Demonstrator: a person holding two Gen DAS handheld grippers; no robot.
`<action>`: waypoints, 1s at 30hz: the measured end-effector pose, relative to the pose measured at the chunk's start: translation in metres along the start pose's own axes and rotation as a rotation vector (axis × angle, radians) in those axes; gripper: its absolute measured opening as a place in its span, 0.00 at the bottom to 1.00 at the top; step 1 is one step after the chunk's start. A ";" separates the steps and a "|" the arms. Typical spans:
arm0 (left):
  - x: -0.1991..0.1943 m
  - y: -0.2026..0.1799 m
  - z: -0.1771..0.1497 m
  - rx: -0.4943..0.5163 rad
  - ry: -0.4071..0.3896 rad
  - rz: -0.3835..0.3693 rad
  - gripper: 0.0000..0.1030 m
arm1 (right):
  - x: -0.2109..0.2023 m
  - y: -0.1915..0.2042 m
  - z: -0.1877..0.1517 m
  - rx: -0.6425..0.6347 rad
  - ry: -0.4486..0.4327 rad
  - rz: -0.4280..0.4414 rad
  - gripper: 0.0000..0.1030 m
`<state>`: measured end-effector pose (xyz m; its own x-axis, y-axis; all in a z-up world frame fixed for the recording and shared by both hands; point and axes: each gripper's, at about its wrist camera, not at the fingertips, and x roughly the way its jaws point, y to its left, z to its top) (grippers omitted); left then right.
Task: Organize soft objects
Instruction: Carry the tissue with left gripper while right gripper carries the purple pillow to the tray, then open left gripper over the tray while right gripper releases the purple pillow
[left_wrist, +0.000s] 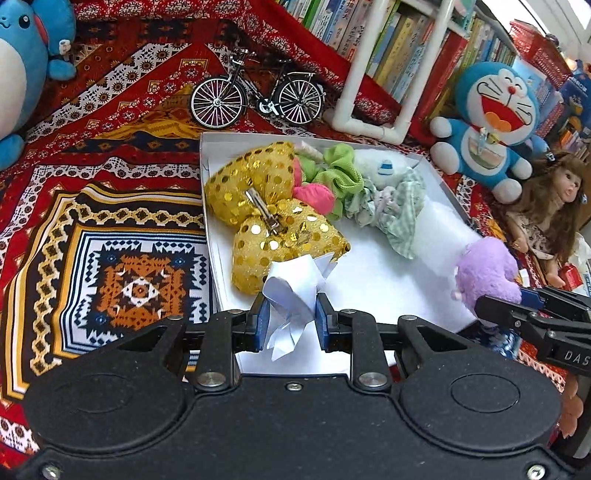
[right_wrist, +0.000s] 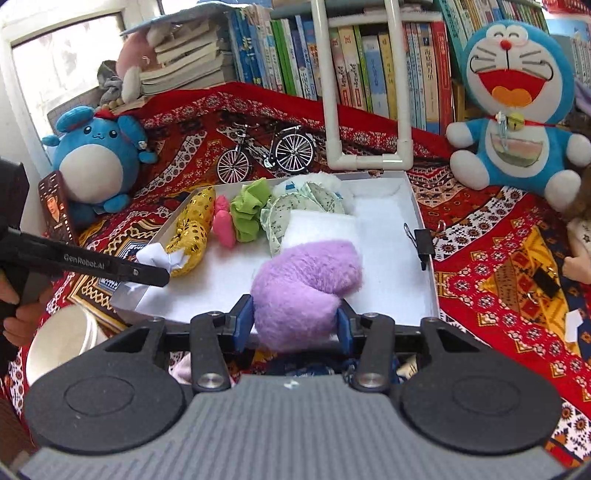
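A white box (left_wrist: 436, 192) (right_wrist: 424, 280) lies on the patterned cloth. Along its far side sit a gold sequin bow (left_wrist: 273, 218) (right_wrist: 192, 229), a pink piece (left_wrist: 314, 195) (right_wrist: 223, 225), a green scrunchie (left_wrist: 340, 173) (right_wrist: 249, 210), checked and flowered fabric pieces (left_wrist: 399, 210) (right_wrist: 291, 206) and a small white plush (left_wrist: 384, 166). My left gripper (left_wrist: 290, 317) (right_wrist: 159, 271) is shut on a white ribbon bow (left_wrist: 295, 291) (right_wrist: 159, 258) over the box's near left corner. My right gripper (right_wrist: 295, 317) (left_wrist: 517, 299) is shut on a purple plush (right_wrist: 306, 284) (left_wrist: 484, 273) over the box's near edge.
A model bicycle (left_wrist: 256, 98) (right_wrist: 266, 153), a white pipe frame (left_wrist: 373, 122) (right_wrist: 365, 158) and bookshelves stand behind the box. A Doraemon plush (left_wrist: 487, 122) (right_wrist: 513, 107) and a doll (left_wrist: 546, 206) sit right, a blue round plush (right_wrist: 92, 162) left. A black binder clip (right_wrist: 423, 238) grips the box's right wall. A white bowl (right_wrist: 62, 343) sits near left.
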<state>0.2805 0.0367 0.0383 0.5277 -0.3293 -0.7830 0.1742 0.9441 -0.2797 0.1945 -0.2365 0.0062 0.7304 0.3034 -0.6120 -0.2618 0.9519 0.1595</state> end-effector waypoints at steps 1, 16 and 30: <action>0.003 0.000 0.002 0.004 0.000 0.006 0.23 | 0.003 -0.002 0.002 0.013 0.006 0.001 0.48; 0.026 -0.008 0.009 0.040 0.003 0.054 0.24 | 0.035 -0.010 0.010 0.124 0.061 0.042 0.46; 0.006 -0.010 0.007 0.052 -0.034 0.076 0.34 | 0.024 -0.007 0.004 0.116 0.040 0.045 0.69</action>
<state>0.2877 0.0253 0.0404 0.5688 -0.2568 -0.7814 0.1751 0.9660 -0.1900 0.2162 -0.2357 -0.0067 0.6932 0.3460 -0.6323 -0.2169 0.9367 0.2748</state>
